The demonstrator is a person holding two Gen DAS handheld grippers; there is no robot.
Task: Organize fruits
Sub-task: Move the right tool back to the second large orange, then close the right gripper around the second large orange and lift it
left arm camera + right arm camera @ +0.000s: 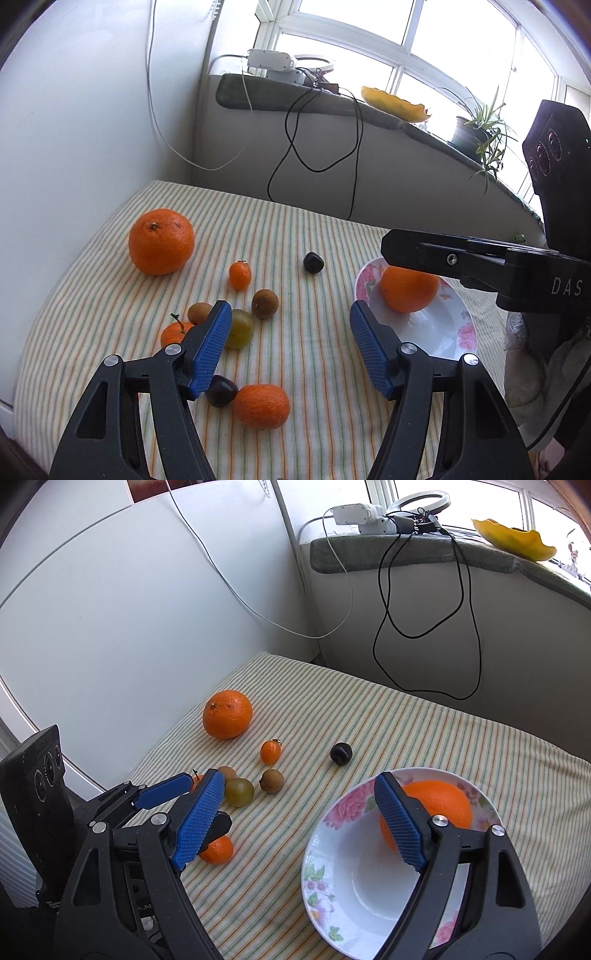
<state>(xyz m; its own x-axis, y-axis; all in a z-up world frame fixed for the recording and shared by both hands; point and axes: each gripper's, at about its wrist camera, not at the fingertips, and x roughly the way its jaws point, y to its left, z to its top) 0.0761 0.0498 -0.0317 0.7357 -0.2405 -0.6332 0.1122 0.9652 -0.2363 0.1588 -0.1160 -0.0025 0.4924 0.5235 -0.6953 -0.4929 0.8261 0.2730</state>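
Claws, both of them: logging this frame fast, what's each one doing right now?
Left claw: open, holding nothing, above the loose fruit.
Right claw: open, holding nothing, over the bowl.

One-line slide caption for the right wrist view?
Open right gripper above floral bowl holding one orange.

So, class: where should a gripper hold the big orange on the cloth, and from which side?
Probably across the big orange's widest middle, coming from above. It is round, sits alone on the cloth, and has clear space all round, so the open left gripper can straddle it.
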